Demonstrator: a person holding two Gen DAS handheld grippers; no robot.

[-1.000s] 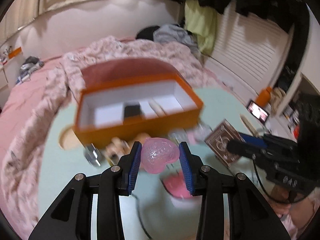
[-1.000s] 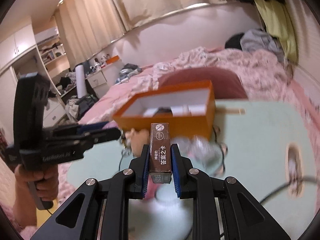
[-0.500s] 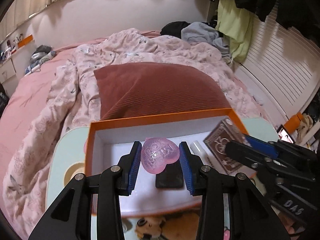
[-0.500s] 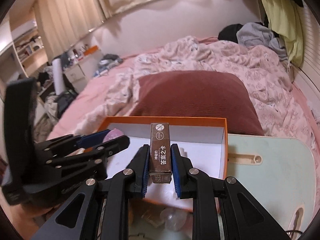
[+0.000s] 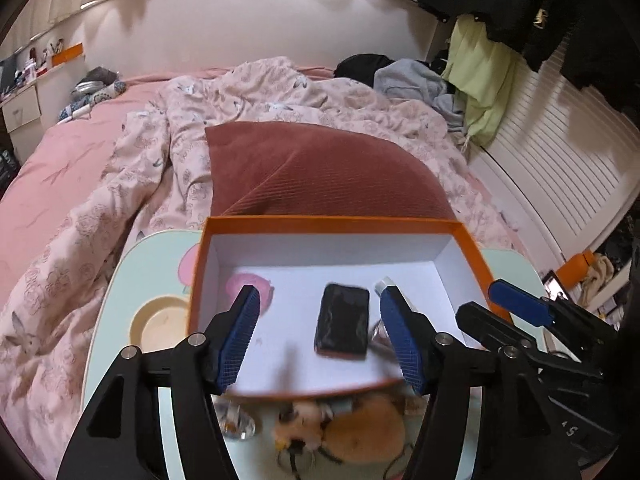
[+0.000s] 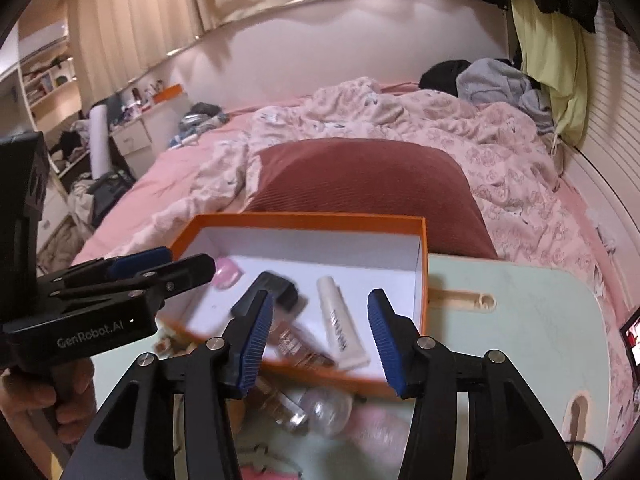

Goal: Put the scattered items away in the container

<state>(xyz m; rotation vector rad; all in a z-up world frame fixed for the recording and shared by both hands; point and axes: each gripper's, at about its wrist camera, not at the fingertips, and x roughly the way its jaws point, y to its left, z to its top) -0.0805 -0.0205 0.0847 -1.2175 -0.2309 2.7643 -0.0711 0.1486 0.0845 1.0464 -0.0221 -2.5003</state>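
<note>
An orange box (image 5: 332, 222) with a white inside stands on a pale green table (image 6: 520, 320). My left gripper (image 5: 320, 296) hovers over it, its jaws opening with nothing between the pads. The pink heart (image 5: 240, 284) lies blurred on the box floor by the left finger. A black item (image 5: 343, 326) and a white tube (image 6: 340, 328) lie in the box too. My right gripper (image 6: 320, 300) is also opening. The brown card box (image 6: 296, 344) shows blurred under it by the front wall, free of the pads.
In front of the box lie a plush hamster (image 5: 360, 428) and clear plastic items (image 6: 328, 410). A dark red pillow (image 5: 320, 172) and a rumpled quilt lie behind the box. A lit phone (image 6: 632, 340) sits at the table's right edge.
Both grippers moved forward over the orange box and opened. The pink heart left the left jaws and the brown card box left the right jaws, both now inside the box.
</note>
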